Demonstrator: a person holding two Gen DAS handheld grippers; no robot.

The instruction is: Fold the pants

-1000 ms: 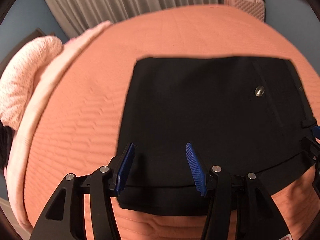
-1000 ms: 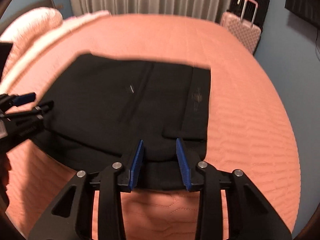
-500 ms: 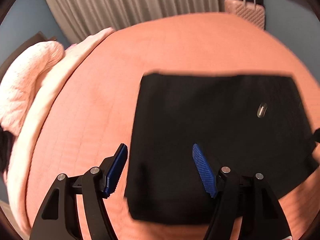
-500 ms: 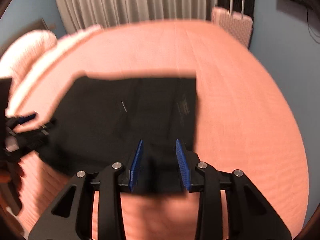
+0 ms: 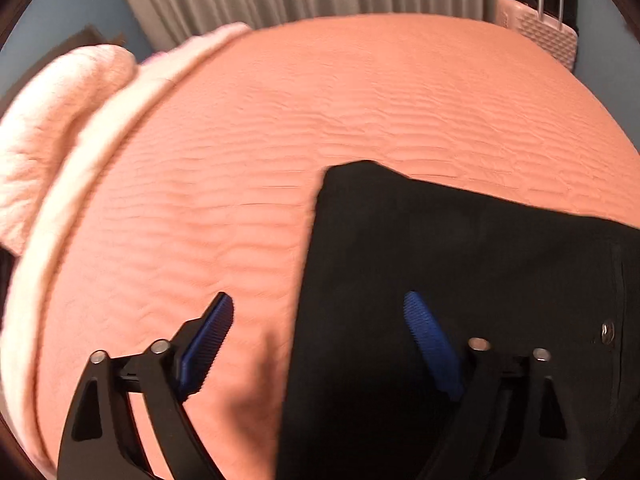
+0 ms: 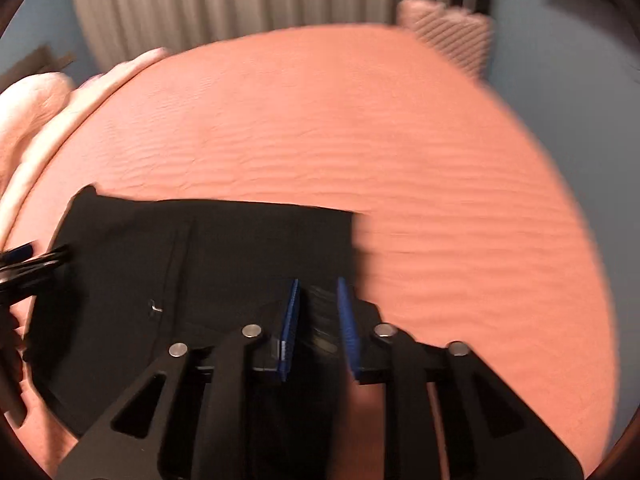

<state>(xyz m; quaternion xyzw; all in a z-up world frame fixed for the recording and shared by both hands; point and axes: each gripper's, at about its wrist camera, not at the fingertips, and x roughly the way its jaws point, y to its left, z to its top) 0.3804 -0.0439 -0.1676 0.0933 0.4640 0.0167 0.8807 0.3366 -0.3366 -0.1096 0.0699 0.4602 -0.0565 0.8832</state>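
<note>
Lying folded into a dark rectangle on the salmon quilted bedspread (image 5: 360,120), the black pants (image 5: 460,280) sit toward the near edge of the bed. With its blue pads spread wide and holding nothing, the left gripper (image 5: 320,340) straddles the pants' left edge. The right gripper (image 6: 318,320) has its pads drawn close together over the pants' right edge, though blur hides whether cloth is pinched.

Beyond the pants (image 5: 460,280) you have open bedspread (image 5: 320,112); pillows (image 5: 48,128) crowd your left edge, and a suitcase (image 5: 540,28) (off the bed) stands far right.
</note>
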